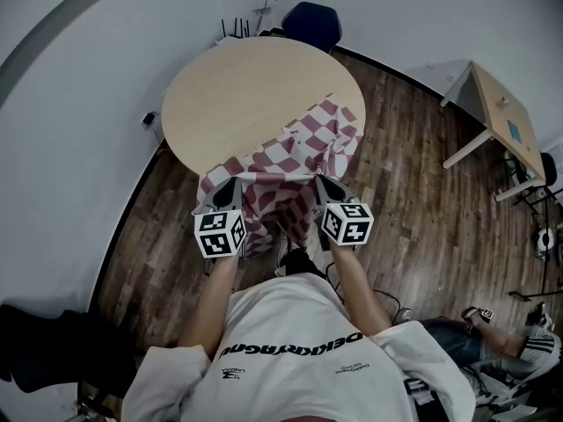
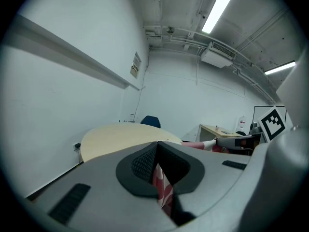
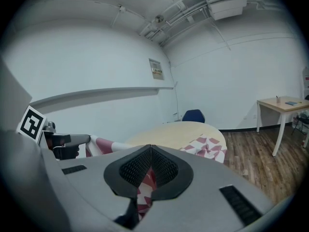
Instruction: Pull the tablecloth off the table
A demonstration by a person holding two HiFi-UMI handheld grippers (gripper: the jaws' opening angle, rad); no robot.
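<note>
1. Dark wooden floor [image 1: 413, 200] and white walls surround a round table [image 1: 237, 95] with a pale wood top. A blue chair [image 1: 312, 23] stands at its far side by the wall.
2. A smaller table [image 1: 506, 112] on white legs stands well apart, off to the right.
3. The tablecloth [image 1: 295, 161], checked red and white, covers only the near right part of the round top. The rest of that top lies bare.
4. The cloth is crumpled, spills over the table's near edge and hangs toward the person. Its front edge is stretched between the two grippers.
5. The left gripper [image 1: 230, 187] has its jaws clenched on the cloth's near left end. In the left gripper view a fold of checked fabric sits pinched between the dark pads [image 2: 142, 166] and hangs below them.
6. The right gripper [image 1: 327, 187] grasps the near right end the same way. In the right gripper view its textured pads [image 3: 135, 170] meet on a strip of the cloth that trails down beneath them.
7. Both grippers are just off the table's near edge, side by side, with their marker cubes [image 1: 219, 233] turned up toward the head view.
8. The person's bare forearms reach forward from a white shirt [image 1: 290, 350].
</note>
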